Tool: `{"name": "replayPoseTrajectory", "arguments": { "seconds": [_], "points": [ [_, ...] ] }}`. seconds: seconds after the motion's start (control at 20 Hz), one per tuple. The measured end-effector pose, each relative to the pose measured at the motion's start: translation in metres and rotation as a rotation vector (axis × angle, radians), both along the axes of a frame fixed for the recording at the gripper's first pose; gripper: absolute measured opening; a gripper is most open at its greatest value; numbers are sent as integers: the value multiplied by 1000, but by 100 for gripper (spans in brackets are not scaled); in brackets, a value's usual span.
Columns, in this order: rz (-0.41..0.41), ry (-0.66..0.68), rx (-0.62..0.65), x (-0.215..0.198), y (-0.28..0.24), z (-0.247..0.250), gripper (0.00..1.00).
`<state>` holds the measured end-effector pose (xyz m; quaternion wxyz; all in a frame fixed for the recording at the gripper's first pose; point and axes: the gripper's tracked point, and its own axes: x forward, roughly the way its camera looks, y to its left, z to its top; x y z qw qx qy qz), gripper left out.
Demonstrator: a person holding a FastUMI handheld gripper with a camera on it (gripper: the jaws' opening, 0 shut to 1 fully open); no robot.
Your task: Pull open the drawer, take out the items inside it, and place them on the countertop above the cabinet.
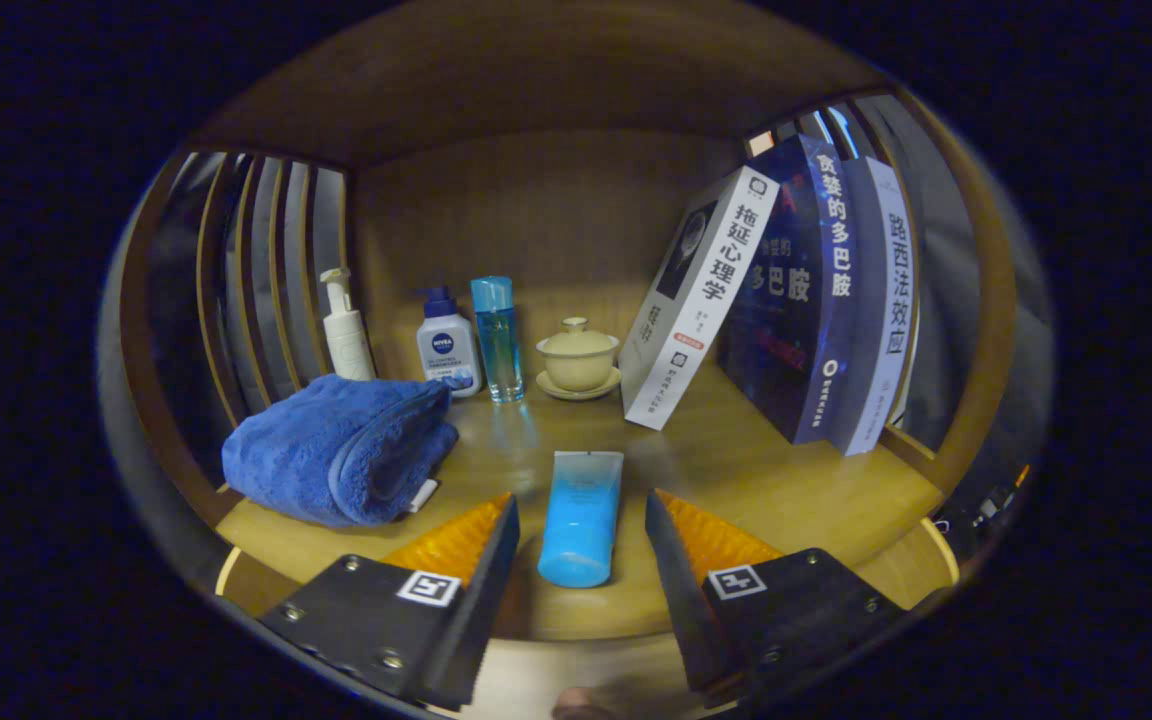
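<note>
A light blue tube [581, 515] lies flat on the wooden countertop [796, 490], cap end toward me, between my two fingers. My gripper [581, 515] is open: both fingers stand apart from the tube's sides, with gaps on each side. The tube rests on the wood near the countertop's front edge.
A folded blue towel [341, 450] lies to the left of the fingers. At the back stand a white pump bottle [346, 325], a white-and-blue bottle [448, 345], a clear blue bottle [498, 340] and a lidded cup on a saucer [578, 360]. Three books [786, 290] lean at the right. Slatted wooden sides enclose the shelf.
</note>
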<state>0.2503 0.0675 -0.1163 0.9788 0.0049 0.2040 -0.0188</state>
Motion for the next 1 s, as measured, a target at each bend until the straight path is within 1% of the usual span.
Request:
{"name": "replayPoseTrajectory", "arguments": {
  "seconds": [0.1,0.2,0.3,0.45,0.55,0.65,0.75,0.85,1.0],
  "points": [
    [4,-15,-6,-13,2,12,91],
    [15,-39,-36,-28,2,27,98],
    [24,-82,-77,-45,1,46,100],
    [68,-111,-104,-78,7,72,100],
    [86,-121,-100,-100,9,84,100],
    [94,-139,-69,-124,11,96,100],
    [104,-164,-51,-146,9,103,99],
    [98,-191,-60,-169,2,108,99],
    [101,-216,-67,-204,-4,100,99]
  ]
}}
